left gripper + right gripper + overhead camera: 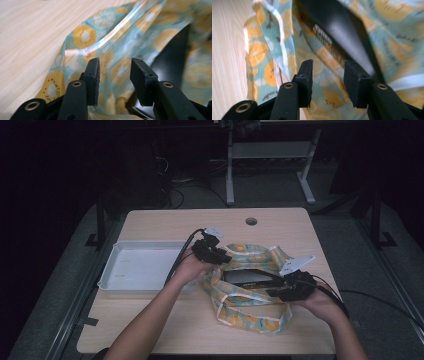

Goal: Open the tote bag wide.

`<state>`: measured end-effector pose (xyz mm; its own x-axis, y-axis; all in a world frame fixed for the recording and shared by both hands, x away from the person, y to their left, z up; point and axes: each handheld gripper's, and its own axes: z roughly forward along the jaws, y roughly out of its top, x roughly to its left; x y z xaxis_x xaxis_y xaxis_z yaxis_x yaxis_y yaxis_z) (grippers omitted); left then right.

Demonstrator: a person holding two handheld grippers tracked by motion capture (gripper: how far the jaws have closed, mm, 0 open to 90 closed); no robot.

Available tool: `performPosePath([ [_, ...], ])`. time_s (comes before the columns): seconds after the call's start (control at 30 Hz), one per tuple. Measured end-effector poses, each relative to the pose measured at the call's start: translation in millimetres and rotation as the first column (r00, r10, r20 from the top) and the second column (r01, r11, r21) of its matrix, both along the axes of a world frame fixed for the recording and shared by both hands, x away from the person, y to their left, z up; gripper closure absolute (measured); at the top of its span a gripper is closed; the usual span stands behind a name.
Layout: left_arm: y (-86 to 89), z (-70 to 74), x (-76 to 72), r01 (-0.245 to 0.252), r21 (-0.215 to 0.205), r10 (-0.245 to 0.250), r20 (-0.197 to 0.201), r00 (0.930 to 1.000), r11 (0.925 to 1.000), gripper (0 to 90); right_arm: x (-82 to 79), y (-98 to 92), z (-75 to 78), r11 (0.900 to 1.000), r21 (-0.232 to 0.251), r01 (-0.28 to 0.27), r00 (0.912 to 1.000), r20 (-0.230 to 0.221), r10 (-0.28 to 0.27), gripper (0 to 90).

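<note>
On my far left a white tray (137,265) sits on the wooden table (280,222), just beside my left hand (187,269). The left gripper (223,260) hangs at the near-left edge of the fruit-print bag (250,312), which lies crumpled in the middle of the table, right of the tray. In the left gripper view (114,80) I see its jaws standing partly apart over the printed fabric (120,37), with nothing pinched between them and the cloth lying behind the gap. A flat black box (247,276) sits inside the bag's open mouth, between my two grippers. On the right, the right gripper (272,292) hovers at the bag's right side; in the right gripper view (327,82) its jaws are likewise partly apart, pressing on nothing, with the box (337,22) and fabric (262,55) beyond them.
</note>
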<state>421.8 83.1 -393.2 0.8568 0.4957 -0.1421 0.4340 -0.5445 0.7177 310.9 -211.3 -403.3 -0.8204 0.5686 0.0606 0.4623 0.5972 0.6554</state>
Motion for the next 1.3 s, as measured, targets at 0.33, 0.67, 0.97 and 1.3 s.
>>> performPosePath([
  [0.33, 15.4, 14.8, -37.8, 0.049, 0.013, -0.049, 0.031, 0.9983, 0.9987, 61.5, 6.0, -1.6, 23.4, 0.998, 0.020, 0.054, 0.9962, 0.067, -0.056, 56.8],
  [0.67, 25.3, -0.6, -63.0, 0.067, 0.069, -0.069, 0.026, 0.9973, 0.9953, 58.8, 26.1, -5.9, 14.8, 0.993, -0.062, 0.100, 0.9932, 0.066, -0.096, 56.0],
  [0.97, 14.1, -18.3, -70.7, 0.083, 0.125, -0.084, 0.003, 0.9965, 0.9887, 57.4, 28.0, -20.9, -2.0, 0.987, -0.058, 0.153, 0.9858, 0.079, -0.148, 56.4],
  [1.3, 6.3, -32.6, -71.7, 0.108, 0.199, -0.108, -0.013, 0.9941, 0.9739, 57.0, 38.4, -24.1, -8.2, 0.981, -0.011, 0.195, 0.9801, 0.042, -0.194, 70.8],
])
